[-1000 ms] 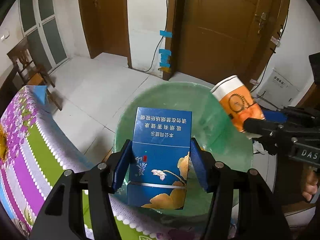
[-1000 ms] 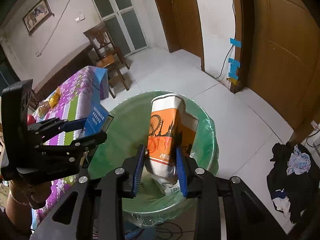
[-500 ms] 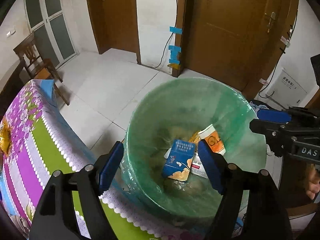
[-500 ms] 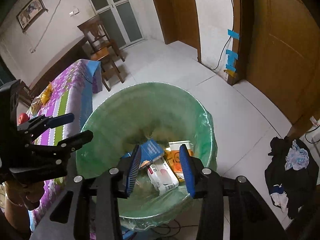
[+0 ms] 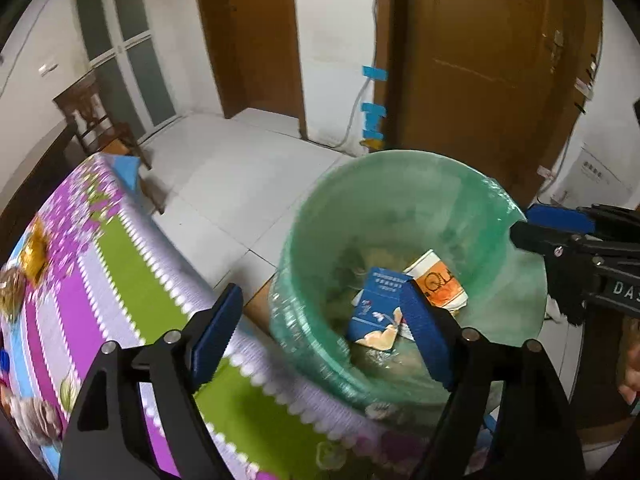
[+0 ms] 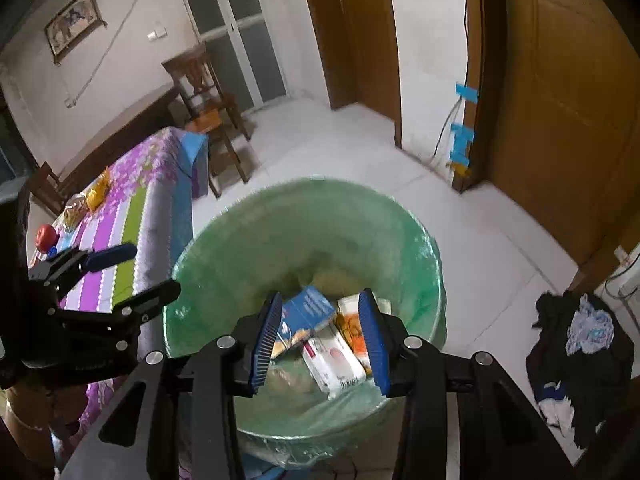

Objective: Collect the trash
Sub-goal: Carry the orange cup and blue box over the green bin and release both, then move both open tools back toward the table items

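Both pieces of trash have left the tongs since a second ago: the blue cigarette box with a gold flower print (image 5: 378, 307) and the orange-and-white paper cup (image 5: 438, 283), then clamped above the bin, now lie inside the round bin lined with a translucent green plastic bag (image 5: 304, 240). Far left, a table under a purple, green and white striped floral cloth (image 5: 120, 264) carries a red apple (image 6: 45, 235) and yellow snack packets (image 6: 97, 191), with a brown wooden chair (image 6: 208, 112) at its far end. The left gripper (image 5: 320, 328) hangs over the table's edge and the bin's near left rim, its jaws opening and released, nothing between the blue pads. Right of it, the box leans tilted at the bottom of the bin, touching the cup on its right. A white wrapped packet with pink print (image 6: 334, 360) lies near them. The right gripper (image 6: 324, 340) hovers over the bin's near side, jaws parted and empty, the trash showing far below between them. Far right, dark clothes (image 6: 576, 360) lie heaped on the pale tiled floor (image 5: 224, 176) by a brown wooden door (image 5: 480, 64).
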A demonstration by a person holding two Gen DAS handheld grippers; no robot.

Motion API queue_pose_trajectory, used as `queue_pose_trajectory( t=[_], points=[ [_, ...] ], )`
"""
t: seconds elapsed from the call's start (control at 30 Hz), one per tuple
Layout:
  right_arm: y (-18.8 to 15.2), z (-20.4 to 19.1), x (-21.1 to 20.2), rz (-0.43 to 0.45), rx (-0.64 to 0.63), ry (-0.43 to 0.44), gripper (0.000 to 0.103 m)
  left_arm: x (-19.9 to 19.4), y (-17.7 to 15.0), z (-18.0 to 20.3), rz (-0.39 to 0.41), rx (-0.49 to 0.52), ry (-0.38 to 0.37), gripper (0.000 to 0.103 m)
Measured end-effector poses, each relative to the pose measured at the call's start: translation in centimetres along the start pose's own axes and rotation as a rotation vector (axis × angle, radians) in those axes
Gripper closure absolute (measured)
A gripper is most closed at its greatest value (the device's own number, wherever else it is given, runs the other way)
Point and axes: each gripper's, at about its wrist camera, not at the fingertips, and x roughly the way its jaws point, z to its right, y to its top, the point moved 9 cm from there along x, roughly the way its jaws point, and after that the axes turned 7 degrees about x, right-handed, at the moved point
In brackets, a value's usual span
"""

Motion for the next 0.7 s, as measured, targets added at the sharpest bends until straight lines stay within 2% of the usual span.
queue_pose_trajectory(
  t=[0.2,0.4,0.47,0.57,0.7],
  points=[
    [-0.6,-3.6,-1.4,0.109,-0.067,0.002,0.061,-2.2,-2.4,-2.3,0.034,-0.057,0.049,0.026],
    [-2.6,-8.3,-1.3,0.119,-0.105,0.071,0.06,-5.3,-5.4,-6.4,0.067,-0.131,0.101,0.025],
    [-3.4,-9.4,-1.3,0.111,-0.108,0.094,0.059,-7.2,-6.9,-9.0,0.089,-0.187,0.128,0.021],
    [-4.7,-10.7,-1.3,0.102,-0.11,0.121,0.049,-10.1,-9.6,-13.8,0.112,-0.284,0.196,0.02],
    [-6.3,-11.9,-0.5,0.064,-0.116,0.139,0.048,-13.5,-13.4,-20.7,0.117,-0.428,0.317,0.019]
  ],
)
